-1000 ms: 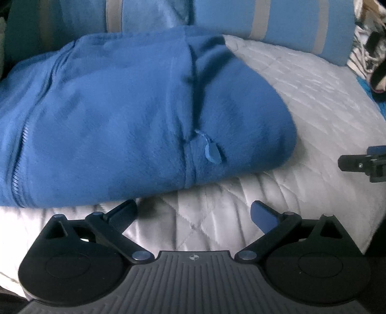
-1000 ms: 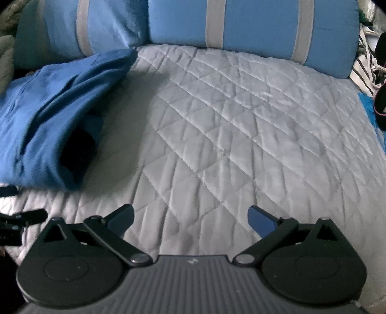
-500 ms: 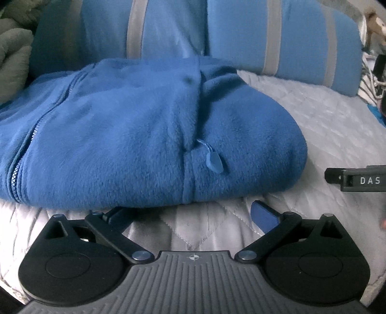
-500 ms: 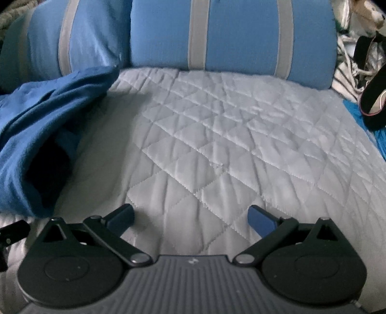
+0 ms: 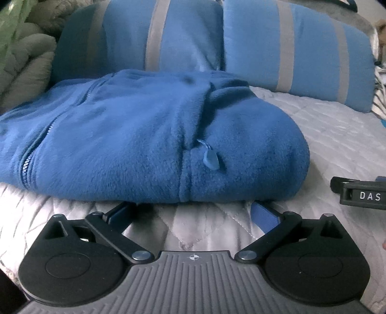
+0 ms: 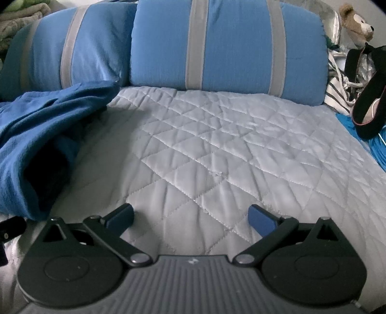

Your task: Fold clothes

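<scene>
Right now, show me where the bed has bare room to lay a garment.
Free: grey quilted bedspread between the folded blue fleece jacket, the striped blue pillows and the open right claw. Crowded: the right edge, with a black shoe and a striped cloth.

What lies around my quilted grey bedcover (image 6: 241, 149)

Two blue pillows with grey stripes (image 6: 226, 46) stand along its far edge. Off its right side I see a teddy bear (image 6: 357, 21), striped cloth (image 6: 337, 94) and a black shoe (image 6: 371, 103); past its far-left corner, a rumpled beige blanket (image 5: 24, 60).
</scene>
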A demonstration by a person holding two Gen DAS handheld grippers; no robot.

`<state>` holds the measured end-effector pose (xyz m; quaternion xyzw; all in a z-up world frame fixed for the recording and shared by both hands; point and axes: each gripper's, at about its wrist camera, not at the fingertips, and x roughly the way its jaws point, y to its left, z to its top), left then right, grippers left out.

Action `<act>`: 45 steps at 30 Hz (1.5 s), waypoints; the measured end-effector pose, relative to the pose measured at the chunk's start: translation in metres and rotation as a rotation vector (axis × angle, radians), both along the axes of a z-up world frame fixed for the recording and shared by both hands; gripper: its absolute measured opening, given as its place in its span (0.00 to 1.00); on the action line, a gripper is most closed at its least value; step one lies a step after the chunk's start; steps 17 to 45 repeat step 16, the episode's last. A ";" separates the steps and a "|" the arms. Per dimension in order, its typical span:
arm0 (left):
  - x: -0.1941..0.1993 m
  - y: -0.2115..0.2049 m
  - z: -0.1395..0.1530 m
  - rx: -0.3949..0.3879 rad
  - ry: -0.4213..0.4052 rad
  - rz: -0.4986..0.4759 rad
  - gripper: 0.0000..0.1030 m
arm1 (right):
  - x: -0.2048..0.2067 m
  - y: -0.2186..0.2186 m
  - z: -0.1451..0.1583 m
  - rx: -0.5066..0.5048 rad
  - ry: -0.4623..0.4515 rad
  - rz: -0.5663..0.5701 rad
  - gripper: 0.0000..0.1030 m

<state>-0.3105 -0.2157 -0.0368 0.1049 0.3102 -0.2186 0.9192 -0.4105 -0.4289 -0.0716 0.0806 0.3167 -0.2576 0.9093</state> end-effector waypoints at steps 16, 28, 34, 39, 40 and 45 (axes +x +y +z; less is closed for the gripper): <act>0.000 0.001 0.000 -0.003 0.004 0.012 1.00 | -0.001 0.002 0.000 -0.004 0.001 -0.010 1.00; 0.000 0.001 0.000 -0.003 0.004 0.012 1.00 | -0.001 0.002 0.000 -0.004 0.001 -0.010 1.00; 0.000 0.001 0.000 -0.003 0.004 0.012 1.00 | -0.001 0.002 0.000 -0.004 0.001 -0.010 1.00; 0.000 0.001 0.000 -0.003 0.004 0.012 1.00 | -0.001 0.002 0.000 -0.004 0.001 -0.010 1.00; 0.000 0.001 0.000 -0.003 0.004 0.012 1.00 | -0.001 0.002 0.000 -0.004 0.001 -0.010 1.00; 0.000 0.001 0.000 -0.003 0.004 0.012 1.00 | -0.001 0.002 0.000 -0.004 0.001 -0.010 1.00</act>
